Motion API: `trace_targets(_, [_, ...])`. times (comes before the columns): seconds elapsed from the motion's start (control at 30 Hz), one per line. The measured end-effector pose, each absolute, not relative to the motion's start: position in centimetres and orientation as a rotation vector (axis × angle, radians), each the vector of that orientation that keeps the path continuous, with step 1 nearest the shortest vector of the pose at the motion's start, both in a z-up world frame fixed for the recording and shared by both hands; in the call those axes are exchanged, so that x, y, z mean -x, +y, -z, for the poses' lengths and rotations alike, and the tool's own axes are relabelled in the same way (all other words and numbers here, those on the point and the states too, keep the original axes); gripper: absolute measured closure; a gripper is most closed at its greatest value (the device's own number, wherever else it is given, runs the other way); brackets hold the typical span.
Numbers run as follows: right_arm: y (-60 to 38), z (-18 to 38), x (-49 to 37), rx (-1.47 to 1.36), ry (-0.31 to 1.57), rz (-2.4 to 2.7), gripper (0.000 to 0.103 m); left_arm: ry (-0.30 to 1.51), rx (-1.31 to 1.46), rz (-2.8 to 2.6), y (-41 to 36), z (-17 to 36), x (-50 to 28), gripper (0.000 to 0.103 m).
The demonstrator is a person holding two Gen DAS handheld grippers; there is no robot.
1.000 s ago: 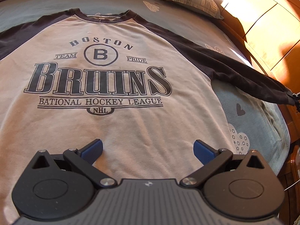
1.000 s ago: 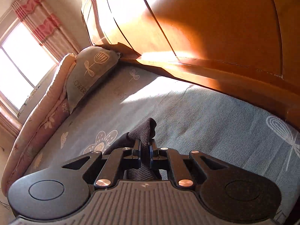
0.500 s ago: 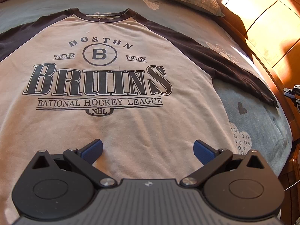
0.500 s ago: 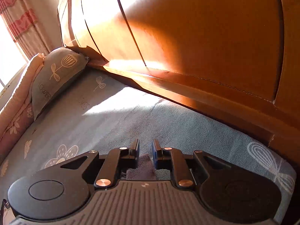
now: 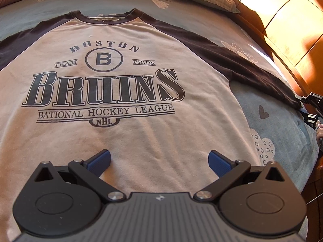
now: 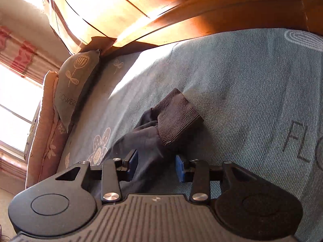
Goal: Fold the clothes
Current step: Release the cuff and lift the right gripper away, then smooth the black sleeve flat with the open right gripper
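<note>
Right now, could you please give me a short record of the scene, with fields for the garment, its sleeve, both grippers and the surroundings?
garment: sweatshirt spread flat, print side up, on the bed cover
sleeve: dark, its ribbed cuff lying on the cover
left gripper: open, above the lower body of the sweatshirt
right gripper: open, fingers either side of the sleeve, cuff beyond them
surroundings: pillow, wooden headboard

One sweatshirt (image 5: 125, 133), two grippers, one pillow (image 6: 74, 84)
</note>
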State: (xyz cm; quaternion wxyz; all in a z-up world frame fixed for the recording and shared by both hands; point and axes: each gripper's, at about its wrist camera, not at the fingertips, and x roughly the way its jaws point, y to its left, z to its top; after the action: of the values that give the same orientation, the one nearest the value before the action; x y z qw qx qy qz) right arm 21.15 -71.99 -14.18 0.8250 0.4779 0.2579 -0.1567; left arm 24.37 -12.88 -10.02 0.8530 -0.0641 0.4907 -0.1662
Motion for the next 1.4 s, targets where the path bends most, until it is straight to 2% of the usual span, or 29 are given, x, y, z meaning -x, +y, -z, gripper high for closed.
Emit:
trace_targets(0.07, [-72.3,14.4,-21.8,-0.988,0.547,0.360,0.089,1.033,0.141,0.351,-12.8,10.0,-24.3,0.001])
trace_targets(0.2, [-72.7,13.3,-21.6,-0.941,0.585,0.397,0.087,1.027,0.161,0.349,-12.0,9.3,-24.6,0.001])
trace_targets(0.23, [-71.9,12.4,-21.8,-0.899,0.594,0.398,0.085,1.017,0.165,0.340,-11.6,9.0,-24.7,0.001])
trace_targets(0.3, [-70.1,10.4,-22.1,-0.807,0.610,0.397,0.074,0.989,0.177,0.326,-10.8,8.2,-24.8,0.001])
trace_targets(0.43, [-66.6,6.5,-22.7,-0.623,0.638,0.394,0.070,0.958,0.182,0.285,-9.2,7.2,-25.2,0.001])
trace_targets(0.5, [-63.3,4.6,-24.8,-0.569,0.656,0.275,0.065,0.950,0.164,0.257,-8.5,7.0,-25.2,0.001])
trace_targets(0.57, [-59.6,3.4,-27.3,-0.520,0.685,0.139,0.064,0.945,0.150,0.239,-7.8,7.0,-25.0,0.001])
trace_targets(0.67, [-53.5,3.6,-32.0,-0.432,0.759,0.006,0.064,0.950,0.149,0.231,-6.7,7.3,-24.9,0.001])
trace_targets(0.87, [-44.7,7.9,-41.0,-0.252,0.923,0.022,0.064,0.949,0.165,0.234,-5.0,7.9,-24.8,0.001])
trace_targets(1.0, [-42.5,10.5,-44.4,-0.146,0.938,0.105,0.061,0.954,0.197,0.241,-4.0,8.5,-25.0,0.001])
trace_targets(1.17, [-45.0,10.5,-48.2,-0.230,0.916,0.146,0.057,0.964,0.224,0.229,-3.0,9.2,-25.1,0.001])
trace_targets(1.27, [-45.2,8.7,-46.7,-0.245,0.907,0.122,0.057,0.948,0.231,0.233,-2.5,9.0,-24.7,0.001])
trace_targets(1.3, [-44.8,7.8,-45.4,-0.241,0.890,0.091,0.052,0.946,0.231,0.232,-2.5,9.0,-24.7,0.001])
trace_targets(1.4, [-43.5,5.6,-41.1,-0.219,0.843,0.007,0.048,0.943,0.228,0.231,-2.5,8.9,-24.5,0.001])
